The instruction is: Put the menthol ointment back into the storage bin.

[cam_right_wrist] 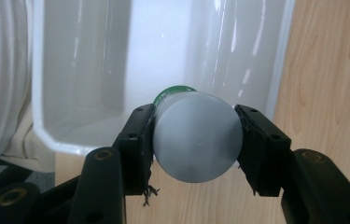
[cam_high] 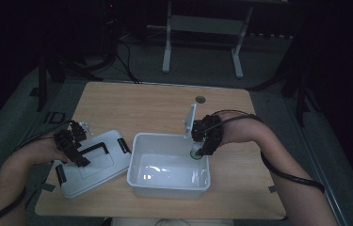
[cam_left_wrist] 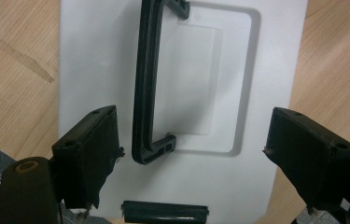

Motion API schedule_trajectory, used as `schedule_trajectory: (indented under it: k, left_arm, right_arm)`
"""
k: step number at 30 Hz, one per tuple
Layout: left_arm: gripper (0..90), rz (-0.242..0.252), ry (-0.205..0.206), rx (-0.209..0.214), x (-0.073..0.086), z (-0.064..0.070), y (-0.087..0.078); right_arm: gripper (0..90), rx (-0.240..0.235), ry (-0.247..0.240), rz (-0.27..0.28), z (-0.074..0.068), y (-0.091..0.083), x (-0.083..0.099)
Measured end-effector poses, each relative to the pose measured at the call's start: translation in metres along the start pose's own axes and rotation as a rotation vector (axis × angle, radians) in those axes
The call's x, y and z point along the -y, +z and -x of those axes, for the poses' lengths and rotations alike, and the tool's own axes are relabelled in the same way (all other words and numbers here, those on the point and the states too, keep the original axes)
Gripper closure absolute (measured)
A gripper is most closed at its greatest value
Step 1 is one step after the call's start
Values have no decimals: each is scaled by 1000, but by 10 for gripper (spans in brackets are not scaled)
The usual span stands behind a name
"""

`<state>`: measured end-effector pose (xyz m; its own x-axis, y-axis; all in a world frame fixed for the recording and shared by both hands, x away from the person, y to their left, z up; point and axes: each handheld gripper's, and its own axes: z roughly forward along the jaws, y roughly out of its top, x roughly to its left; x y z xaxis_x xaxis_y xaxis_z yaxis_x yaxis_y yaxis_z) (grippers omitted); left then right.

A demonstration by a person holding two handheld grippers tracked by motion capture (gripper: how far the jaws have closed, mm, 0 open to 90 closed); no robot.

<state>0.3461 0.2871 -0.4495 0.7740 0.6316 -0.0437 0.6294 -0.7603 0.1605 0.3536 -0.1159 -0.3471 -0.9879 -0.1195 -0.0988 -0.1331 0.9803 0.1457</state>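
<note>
Right up close in the right gripper view, the right gripper (cam_right_wrist: 196, 140) has its two black jaws squeezed on a small round container (cam_right_wrist: 195, 140). It has a grey bottom facing us and a bit of green at the far end. One jaw presses each side, so it sits tight in the middle between them.

Past the container is the white bin (cam_right_wrist: 84, 135), open at the top. From the high view, the right gripper (cam_high: 197, 151) holds the container (cam_high: 196, 154) just over the far right corner of the bin (cam_high: 167, 188), right above the rim. It looks to me like the person is putting the container into the bin. I think the next move is to bring it down inside the walls and then let the jaws go wide so it drops softly.

Over on the left, the bin's white lid (cam_high: 94, 165) lies flat on the wooden surface (cam_high: 155, 103), just beside the bin. The left gripper (cam_left_wrist: 191, 154) hangs over the lid (cam_left_wrist: 93, 56) with its jaws wide apart and nothing in them. The lid's black handle (cam_left_wrist: 145, 84) lies between the jaws, nearer one of them, but they are not gripping it. Maybe the lid goes back on later.
</note>
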Motion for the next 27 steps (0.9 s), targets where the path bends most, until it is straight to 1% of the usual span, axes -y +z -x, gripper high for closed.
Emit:
schedule_trajectory:
  k: [1,2,6,7,8,9,10,11,12,14,15,16,18,19,22,23,25,27]
  left_arm:
    - [174,1,0,-1,0,0,0]
    - [174,1,-2,-1,1,0,0]
    - [174,3,-4,0,2,-1,0]
    - [174,4,-2,1,3,-1,0]
    - [174,4,-2,1,3,-1,0]
    - [174,4,-1,0,2,0,1]
    - [174,4,-1,0,2,0,1]
    - [174,3,0,3,2,0,1]
    - [174,2,2,4,2,0,1]
    - [174,1,3,6,1,0,2]
    - [174,2,2,6,1,0,2]
    - [174,2,2,5,1,1,2]
    - [174,1,2,4,1,0,2]
    - [174,1,2,3,1,0,1]
    - [174,0,1,1,2,0,0]
    - [174,2,-1,2,2,-1,0]
    - [174,3,-1,1,2,-1,0]
    - [174,1,1,2,2,-1,0]
  right_arm:
    - [498,-10,-3,-4,1,6,-2]
    - [498,-10,-3,-4,1,6,-2]
    - [498,-17,9,-9,3,19,-4]
    - [498,-16,11,-15,3,25,-5]
    - [498,-16,11,-15,3,25,-5]
    - [498,-29,14,-11,4,34,-6]
    - [498,-29,14,-11,4,34,-6]
    - [498,-35,16,-8,4,41,-6]
    - [498,-35,16,-8,4,41,-6]
    - [499,-42,23,-4,4,50,-7]
    - [498,-43,21,1,5,59,-7]
    - [498,-43,21,1,5,59,-7]
    - [498,-46,27,-5,4,65,-8]
    - [498,-46,23,-2,5,68,-9]
    - [498,-40,32,-16,4,77,-11]
    - [499,-39,27,-18,5,81,-11]
    - [498,-47,30,-24,5,87,-12]
    - [499,-47,33,-43,4,93,-13]
